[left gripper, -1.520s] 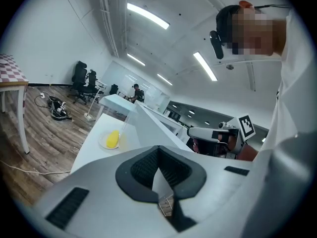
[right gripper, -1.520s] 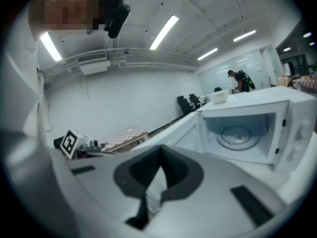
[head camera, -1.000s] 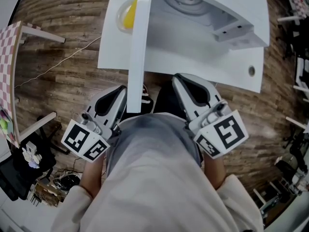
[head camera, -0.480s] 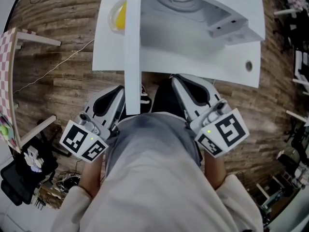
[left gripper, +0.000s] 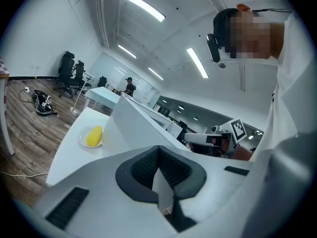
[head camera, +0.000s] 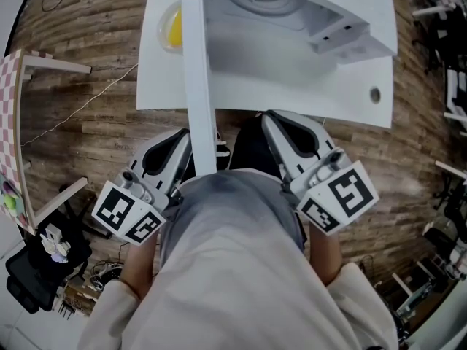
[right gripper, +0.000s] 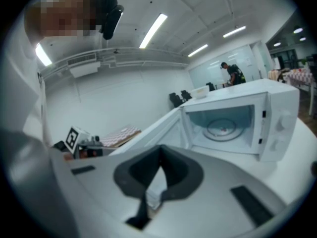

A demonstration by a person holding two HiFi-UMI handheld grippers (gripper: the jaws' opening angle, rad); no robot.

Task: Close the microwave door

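The white microwave [head camera: 292, 13] stands on a white table [head camera: 306, 97], its cavity and glass turntable [right gripper: 223, 128] showing. Its door [head camera: 197, 71] is swung wide open and juts edge-on over the table's near edge toward me. The door shows as a white slab in the left gripper view [left gripper: 133, 128] and on the left in the right gripper view [right gripper: 158, 128]. My left gripper [head camera: 182, 143] hangs shut and holds nothing, close to my torso just left of the door's tip. My right gripper [head camera: 273, 122] is likewise shut with nothing in it, right of the door, below the table edge.
A plate with a yellow item [head camera: 171, 31] lies on the table left of the door, also in the left gripper view [left gripper: 93, 136]. A checkered board [head camera: 14, 115] and cluttered gear stand on the wooden floor at far left. Chairs line the right edge.
The table and microwave have drifted slightly left and up in the head view. Both grippers stay shut against my torso, almost where they were.
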